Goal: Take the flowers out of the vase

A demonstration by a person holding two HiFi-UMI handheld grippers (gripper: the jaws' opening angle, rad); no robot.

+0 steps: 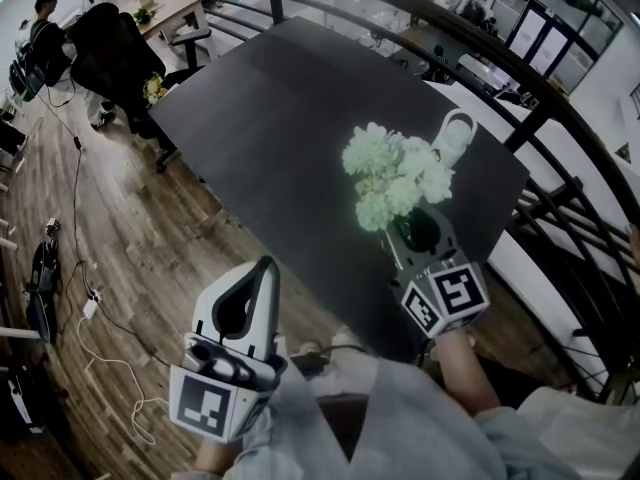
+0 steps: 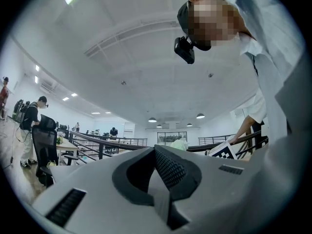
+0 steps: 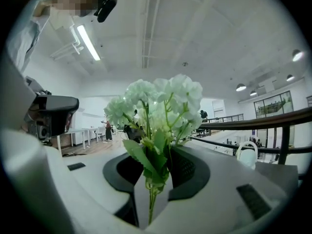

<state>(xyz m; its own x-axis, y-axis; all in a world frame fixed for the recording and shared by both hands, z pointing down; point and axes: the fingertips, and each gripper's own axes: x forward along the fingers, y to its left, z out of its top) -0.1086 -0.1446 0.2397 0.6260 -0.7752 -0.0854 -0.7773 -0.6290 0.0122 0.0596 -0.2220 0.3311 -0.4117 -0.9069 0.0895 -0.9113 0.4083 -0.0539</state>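
Observation:
A bunch of white flowers [image 1: 395, 176] with green stems is held up over the dark table [image 1: 280, 98], its stems pinched in my right gripper [image 1: 408, 224]. In the right gripper view the stems and leaves [image 3: 155, 167] run up between the closed jaws of the right gripper [image 3: 155, 182], and the blooms [image 3: 161, 101] fill the middle. The white vase [image 1: 455, 136] with a looped handle stands on the table just beyond the flowers, and appears at right as the vase [image 3: 246, 155]. My left gripper [image 1: 262, 268] hangs off the table's near-left edge, shut, with nothing in it [image 2: 163, 172].
A dark metal railing [image 1: 560, 98] curves along the right side behind the table. Wooden floor [image 1: 120, 238] with loose cables lies to the left. Further left are an office chair [image 1: 110, 48], a desk and a person.

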